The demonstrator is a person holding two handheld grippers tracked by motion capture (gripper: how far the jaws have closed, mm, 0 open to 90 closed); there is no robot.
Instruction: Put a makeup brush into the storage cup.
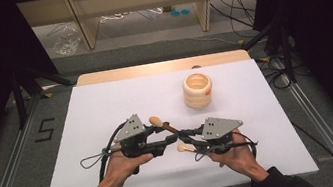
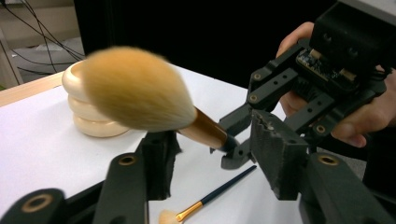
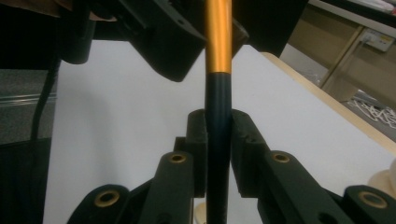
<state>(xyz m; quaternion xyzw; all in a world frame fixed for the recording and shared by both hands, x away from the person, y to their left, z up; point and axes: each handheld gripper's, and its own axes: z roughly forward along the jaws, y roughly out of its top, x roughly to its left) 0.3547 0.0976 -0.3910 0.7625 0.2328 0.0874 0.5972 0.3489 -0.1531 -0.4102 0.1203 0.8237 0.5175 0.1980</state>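
step: handover of large brush point(image 2: 140, 93) mid-air, near side of ringed holder point(image 1: 197, 90) | right gripper point(image 3: 218, 135) pinching dark handle | left gripper point(image 2: 210, 163) spread around ferrule, not gripping | thin brush point(image 2: 205, 200) flat on desk point(image 1: 106, 108) | next: left clamps, right lets go

The near middle of the white table point(image 1: 106, 108) is crowded by two grippers meeting over a large brush point(image 1: 161, 123), with a small brush point(image 1: 183, 147) lying beneath. A ringed wooden holder point(image 1: 197, 90) blocks the far right centre. Free passage is offered along the left side and far edge.
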